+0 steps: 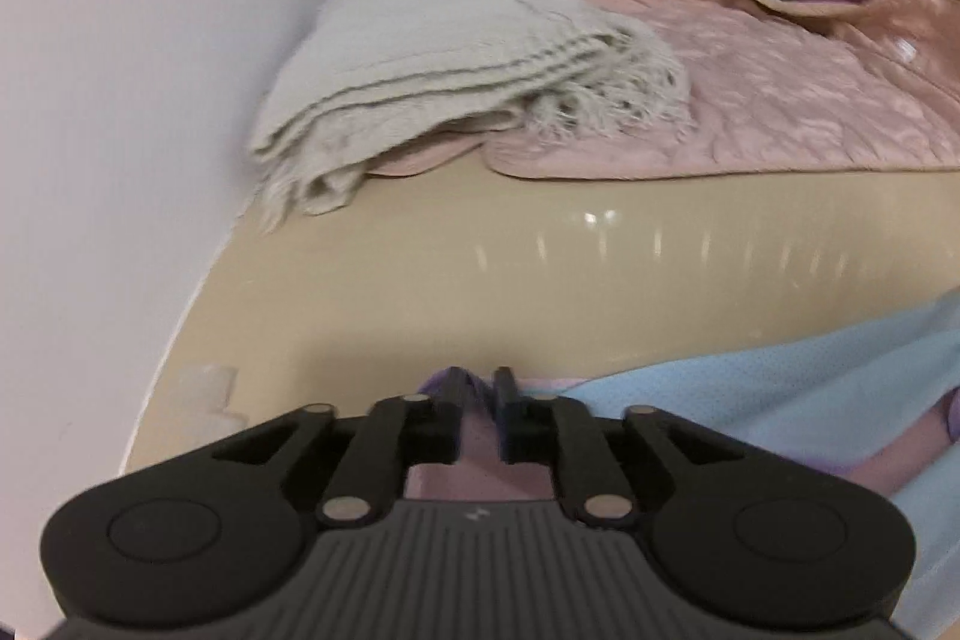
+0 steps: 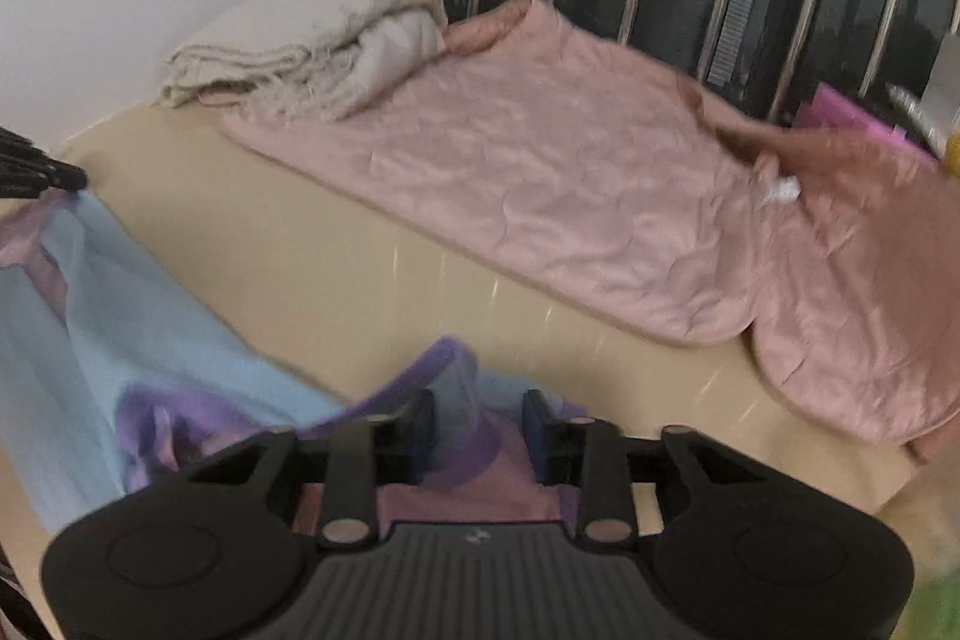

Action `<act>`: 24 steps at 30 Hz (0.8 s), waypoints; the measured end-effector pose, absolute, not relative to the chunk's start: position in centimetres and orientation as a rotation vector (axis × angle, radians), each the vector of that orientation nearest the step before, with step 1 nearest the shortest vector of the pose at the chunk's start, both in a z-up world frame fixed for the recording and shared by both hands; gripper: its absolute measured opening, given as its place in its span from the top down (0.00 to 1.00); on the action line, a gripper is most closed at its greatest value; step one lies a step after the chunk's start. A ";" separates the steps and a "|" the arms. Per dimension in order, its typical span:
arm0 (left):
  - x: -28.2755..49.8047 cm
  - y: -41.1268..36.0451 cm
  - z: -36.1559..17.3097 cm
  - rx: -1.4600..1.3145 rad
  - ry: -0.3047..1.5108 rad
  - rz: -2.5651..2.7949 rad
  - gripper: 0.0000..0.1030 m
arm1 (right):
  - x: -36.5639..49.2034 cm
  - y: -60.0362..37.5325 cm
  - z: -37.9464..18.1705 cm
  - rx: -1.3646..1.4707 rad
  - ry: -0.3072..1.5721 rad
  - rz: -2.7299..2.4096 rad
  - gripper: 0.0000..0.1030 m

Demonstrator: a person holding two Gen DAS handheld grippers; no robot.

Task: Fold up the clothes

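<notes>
Glossy beige table (image 2: pixel 372 274) runs back to a white wall and a dark slatted panel, with a folded cream blanket (image 1: pixel 432 58) and a pink quilt (image 2: pixel 540 172) at its far side. Nearer, a light blue garment (image 2: pixel 138 328) with purple trim stretches between the tools, its long axis running left to right. Left gripper (image 1: pixel 480 388) pinches a purple edge, fingers nearly together. Right gripper (image 2: pixel 480 412) holds purple-blue cloth between wider fingers, level and aimed forward.

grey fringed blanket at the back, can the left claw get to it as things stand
Probably not yet: the left claw is shut on the blue garment. The bare table towards the grey fringed blanket is otherwise free.
</notes>
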State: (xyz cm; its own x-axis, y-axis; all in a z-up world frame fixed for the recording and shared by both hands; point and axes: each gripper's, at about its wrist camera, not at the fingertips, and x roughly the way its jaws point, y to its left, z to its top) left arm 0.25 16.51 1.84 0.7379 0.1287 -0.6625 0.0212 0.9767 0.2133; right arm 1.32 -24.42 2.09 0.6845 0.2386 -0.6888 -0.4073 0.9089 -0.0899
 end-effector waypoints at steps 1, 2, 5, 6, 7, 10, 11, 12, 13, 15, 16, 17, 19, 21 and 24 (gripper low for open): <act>-0.2 16.1 2.3 0.222 0.719 0.063 0.69 | 1.0 -24.4 2.1 -0.244 0.714 0.357 0.95; -0.7 15.6 2.7 0.231 0.698 0.067 0.60 | 0.7 -24.3 2.2 -0.243 0.696 0.349 0.95; -2.4 13.3 3.9 0.255 0.637 -0.017 0.51 | -2.2 -24.8 4.0 -0.259 0.524 0.329 0.95; -2.8 12.4 4.1 0.266 0.624 -0.057 0.49 | -3.4 -25.1 4.4 -0.264 0.475 0.321 0.95; -3.2 11.4 4.3 0.277 0.611 -0.096 0.46 | -4.5 -25.7 4.6 -0.260 0.439 0.314 0.95; -3.7 8.9 3.6 0.342 0.613 -0.202 0.42 | -6.7 -27.6 4.5 -0.240 0.397 0.294 0.93; -3.8 8.2 3.0 0.386 0.623 -0.225 0.42 | -6.9 -28.2 4.1 -0.238 0.417 0.278 0.92; -3.9 7.7 2.3 0.428 0.637 -0.230 0.42 | -7.1 -28.8 3.6 -0.236 0.437 0.263 0.92; -4.2 7.7 1.8 0.460 0.644 -0.228 0.42 | -7.1 -29.2 3.0 -0.247 0.471 0.235 0.90; -5.2 8.2 1.4 0.493 0.635 -0.233 0.42 | -7.3 -28.8 2.4 -0.273 0.507 0.240 0.81; -5.7 8.7 1.6 0.486 0.612 -0.251 0.42 | -7.3 -28.0 2.4 -0.282 0.510 0.278 0.70; -6.7 9.4 2.2 0.475 0.573 -0.292 0.41 | -7.3 -27.2 2.4 -0.292 0.513 0.315 0.63; -7.6 9.8 2.8 0.479 0.546 -0.341 0.38 | -7.2 -25.5 2.3 -0.310 0.517 0.391 0.54; -7.4 9.0 2.8 0.506 0.558 -0.357 0.37 | -7.2 -23.9 2.3 -0.328 0.522 0.466 0.54; -6.4 7.3 2.1 0.545 0.579 -0.427 0.37 | -7.1 -21.4 2.2 -0.355 0.528 0.579 0.55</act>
State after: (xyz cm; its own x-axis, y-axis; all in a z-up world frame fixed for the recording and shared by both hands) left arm -6.40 7.33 2.07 0.7582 -0.2243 -0.6122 0.5189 0.7762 0.3583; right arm -7.06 -21.43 2.25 0.7114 0.4225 -0.5616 -0.5986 0.7830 -0.1692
